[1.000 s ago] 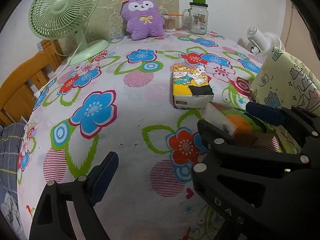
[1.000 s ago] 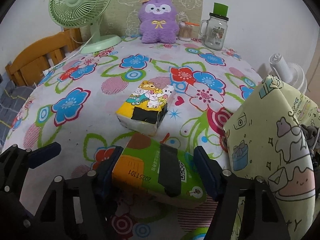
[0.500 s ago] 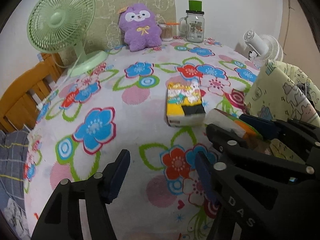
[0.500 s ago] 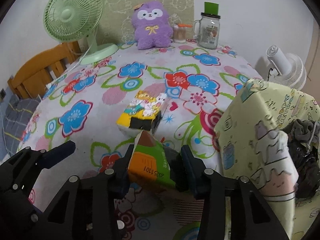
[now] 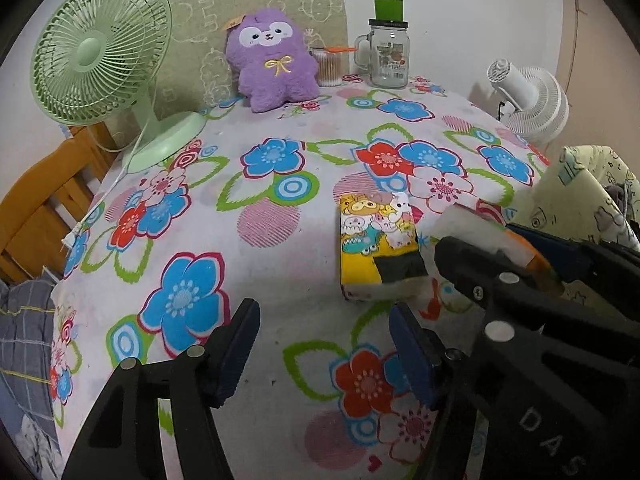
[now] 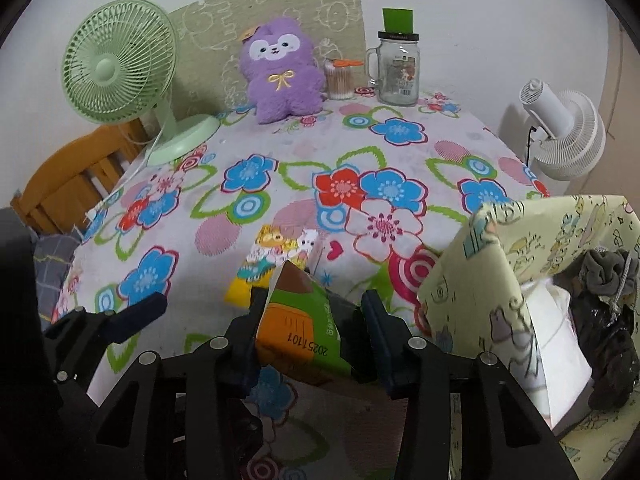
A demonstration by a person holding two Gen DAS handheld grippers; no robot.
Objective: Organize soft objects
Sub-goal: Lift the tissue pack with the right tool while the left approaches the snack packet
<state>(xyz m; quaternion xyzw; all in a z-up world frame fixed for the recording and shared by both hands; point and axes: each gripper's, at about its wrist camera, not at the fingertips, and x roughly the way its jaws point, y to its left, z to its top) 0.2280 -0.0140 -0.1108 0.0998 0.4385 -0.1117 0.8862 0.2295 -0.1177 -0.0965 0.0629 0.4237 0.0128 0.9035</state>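
Note:
My right gripper [image 6: 314, 334] is shut on a green and orange tissue pack [image 6: 304, 320], held tilted above the flowered tablecloth [image 6: 400, 152]. The left wrist view shows the same pack [image 5: 480, 228] between the right gripper's fingers [image 5: 472, 268]. Just beyond it a yellow cartoon tissue pack [image 6: 276, 256] [image 5: 376, 236] lies flat on the cloth. My left gripper [image 5: 324, 352] hovers open over the cloth, left of the right gripper, with nothing between its fingers. A purple plush toy [image 5: 272, 64] [image 6: 284, 68] sits upright at the far edge.
A pale yellow cartoon-print fabric box [image 6: 500, 280] [image 5: 580, 192] stands at the right, with dark and white soft items inside. A green fan [image 6: 120, 68], a cotton swab tub [image 6: 339, 80] and a glass jar mug [image 6: 398, 72] line the back. A white fan [image 6: 564, 132] and a wooden chair [image 6: 68, 176] flank the table.
My right gripper has closed on the green pack, lifted it off the cloth and tilted it. My left gripper's jaws have narrowed, and it has shifted a little over the cloth.

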